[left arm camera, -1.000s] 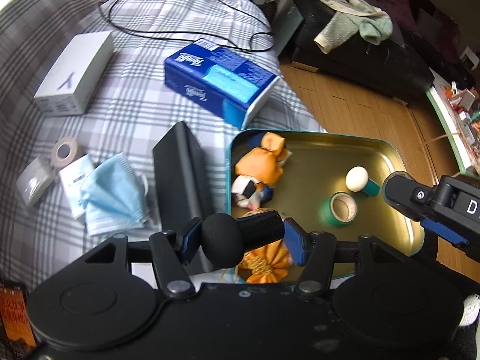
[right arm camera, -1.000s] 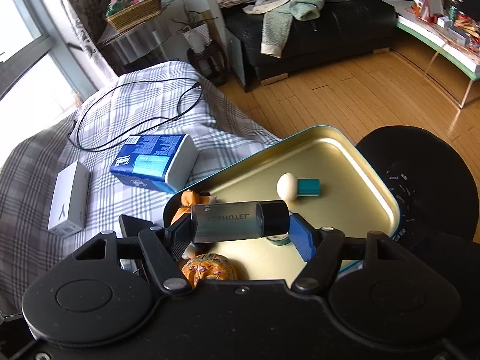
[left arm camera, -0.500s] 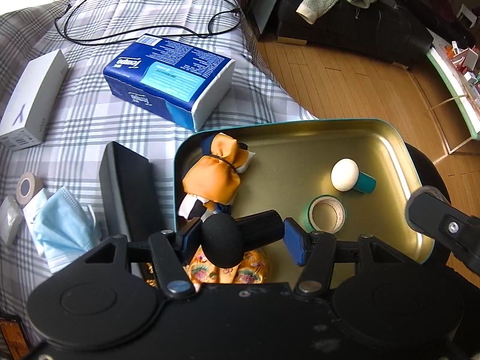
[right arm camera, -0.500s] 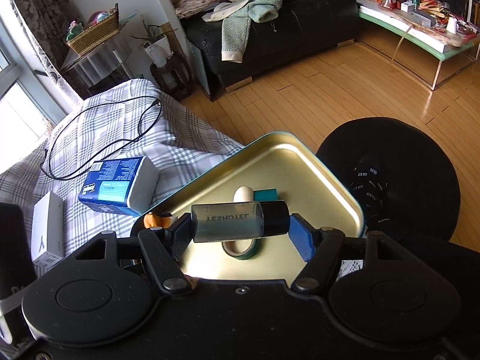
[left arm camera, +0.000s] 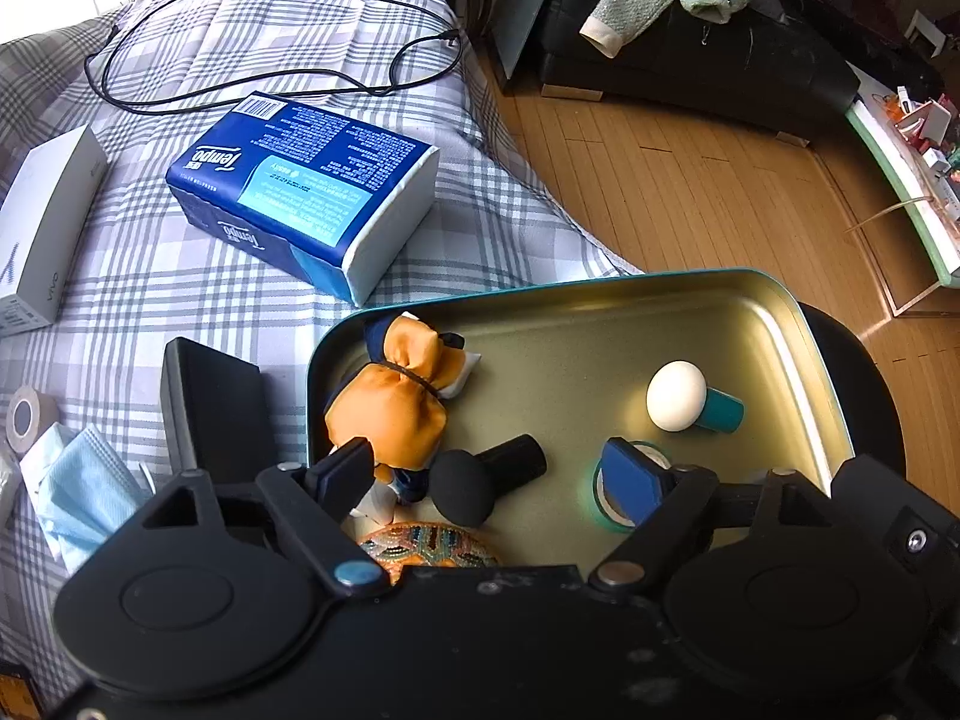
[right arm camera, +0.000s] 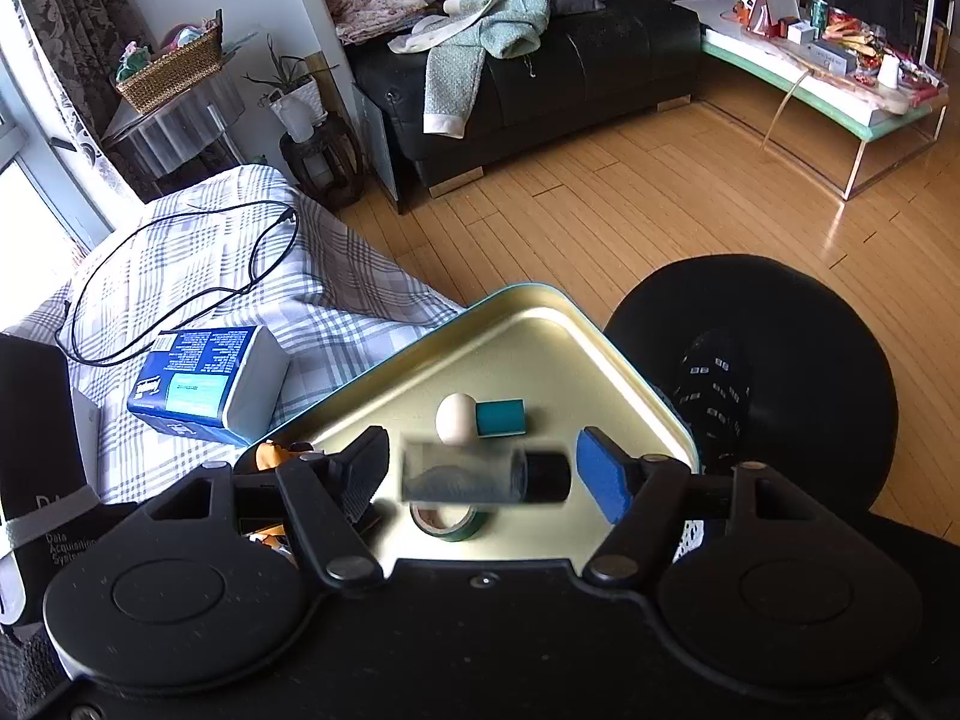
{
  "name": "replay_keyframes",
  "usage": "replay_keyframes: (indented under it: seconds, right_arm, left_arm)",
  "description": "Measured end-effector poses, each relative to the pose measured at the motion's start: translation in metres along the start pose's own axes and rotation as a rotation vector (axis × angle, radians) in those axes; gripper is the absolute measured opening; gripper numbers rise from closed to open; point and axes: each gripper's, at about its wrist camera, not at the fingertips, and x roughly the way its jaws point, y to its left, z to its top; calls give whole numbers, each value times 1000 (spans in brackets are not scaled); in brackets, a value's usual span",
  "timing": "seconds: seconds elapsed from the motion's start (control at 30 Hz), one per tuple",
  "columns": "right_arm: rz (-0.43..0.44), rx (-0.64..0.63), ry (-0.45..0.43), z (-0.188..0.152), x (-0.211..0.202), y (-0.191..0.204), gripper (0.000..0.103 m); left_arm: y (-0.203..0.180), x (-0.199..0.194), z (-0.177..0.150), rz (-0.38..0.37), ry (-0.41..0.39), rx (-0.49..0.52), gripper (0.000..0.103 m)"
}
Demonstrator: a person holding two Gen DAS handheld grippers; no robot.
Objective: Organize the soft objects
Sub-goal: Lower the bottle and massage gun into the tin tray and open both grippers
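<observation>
A gold tin tray (left arm camera: 774, 324) with a teal rim sits at the edge of the plaid bed. In it lie an orange cloth pouch doll (left arm camera: 390, 396), a beaded orange pouch (left arm camera: 429, 546), a white-headed teal puff (left arm camera: 678, 396), a tape roll (left arm camera: 600, 498) and a black sponge applicator (left arm camera: 480, 480). My left gripper (left arm camera: 492, 486) is open above the applicator, which lies loose between the fingers. My right gripper (right arm camera: 486, 474) is open; a small clear bottle with a black cap (right arm camera: 480, 474) is blurred between its fingers, touching neither, above the tray (right arm camera: 540, 324).
A blue Tempo tissue pack (left arm camera: 300, 192), a white box (left arm camera: 42, 228), a black cable (left arm camera: 258, 78), a black case (left arm camera: 210, 408) and a blue face mask (left arm camera: 84, 492) lie on the bed. A black round stool (right arm camera: 780, 360) stands under the tray. Wood floor, black sofa beyond.
Both grippers have opened. The left one let go of the black applicator, which now lies in the tray. The right one let go of the bottle, now blurred between the fingers.
</observation>
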Motion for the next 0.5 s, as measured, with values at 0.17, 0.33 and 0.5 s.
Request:
replay_keyframes:
  seconds: [0.17, 0.33, 0.5]
  right_arm:
    - [1, 4, -8, 0, -1, -2, 66]
    - [-20, -15, -42, -1, -6, 1, 72]
    - [-32, -53, -99, -4, -13, 10, 73]
  left_arm:
    - [6, -8, -7, -22, -27, -3, 92]
    - [10, -32, -17, -4, -135, 20, 102]
    - [11, -62, -27, 42, -240, 67, 102]
